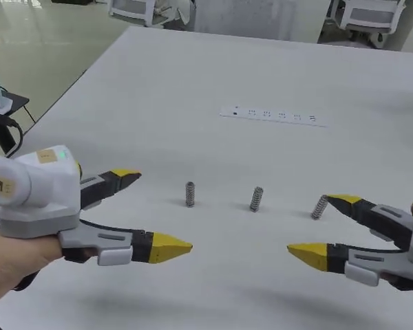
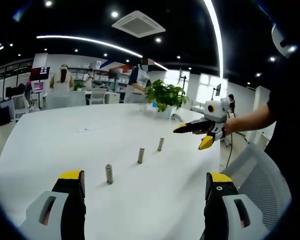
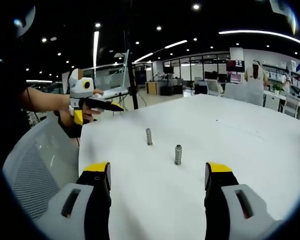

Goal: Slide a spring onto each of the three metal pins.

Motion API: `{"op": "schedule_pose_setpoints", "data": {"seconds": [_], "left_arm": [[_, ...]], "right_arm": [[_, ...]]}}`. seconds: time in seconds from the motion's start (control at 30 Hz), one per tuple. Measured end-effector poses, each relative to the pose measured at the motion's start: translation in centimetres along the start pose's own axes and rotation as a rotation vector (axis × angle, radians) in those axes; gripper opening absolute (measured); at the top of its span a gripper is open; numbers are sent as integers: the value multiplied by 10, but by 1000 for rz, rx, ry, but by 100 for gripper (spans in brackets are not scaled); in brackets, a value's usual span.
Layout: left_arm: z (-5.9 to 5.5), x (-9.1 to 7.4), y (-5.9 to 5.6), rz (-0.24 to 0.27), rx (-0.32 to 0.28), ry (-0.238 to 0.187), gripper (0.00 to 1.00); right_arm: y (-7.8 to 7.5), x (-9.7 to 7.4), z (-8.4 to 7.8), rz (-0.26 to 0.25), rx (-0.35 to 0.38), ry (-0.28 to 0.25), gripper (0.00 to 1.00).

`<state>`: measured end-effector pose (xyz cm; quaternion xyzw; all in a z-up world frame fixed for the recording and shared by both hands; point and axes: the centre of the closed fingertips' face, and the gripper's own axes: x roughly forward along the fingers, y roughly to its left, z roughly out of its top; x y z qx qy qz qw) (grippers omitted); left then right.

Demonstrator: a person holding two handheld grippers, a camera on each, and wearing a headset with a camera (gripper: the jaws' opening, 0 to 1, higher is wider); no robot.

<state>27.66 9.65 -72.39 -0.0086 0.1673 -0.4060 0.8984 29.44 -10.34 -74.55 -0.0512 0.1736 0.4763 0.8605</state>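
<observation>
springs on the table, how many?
3, in a row on the table: left spring, middle spring, and right spring, which leans beside the right gripper. None appears hidden.

Open office: white table (image 1: pixel 193 75) with a power strip (image 1: pixel 272 115), mesh chairs (image 1: pixel 372 14), potted plant (image 2: pixel 165 95), ceiling strip lights (image 2: pixel 215 30).

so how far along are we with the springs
It looks about finished. Three springs stand upright in a row on the table: the left spring, the middle spring and the right spring, which leans a little. The pins are hidden, presumably inside the coils. Nothing is in hand: the left gripper and the right gripper are both open and empty. What may be left is checking the leaning one.
</observation>
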Motion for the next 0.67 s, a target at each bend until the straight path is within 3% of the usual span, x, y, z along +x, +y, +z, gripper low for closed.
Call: {"op": "schedule_pose_setpoints", "data": {"seconds": [0.13, 0.27, 0.67], "left_arm": [[-4, -4, -2, 2, -1, 6, 98], [-10, -9, -1, 12, -8, 17, 98], [-10, -13, -4, 26, 4, 12, 98]], "right_arm": [[-9, -19, -13, -45, 21, 18, 81], [-15, -32, -16, -75, 45, 8, 84], [-10, -39, -26, -81, 2, 28, 96]]}}
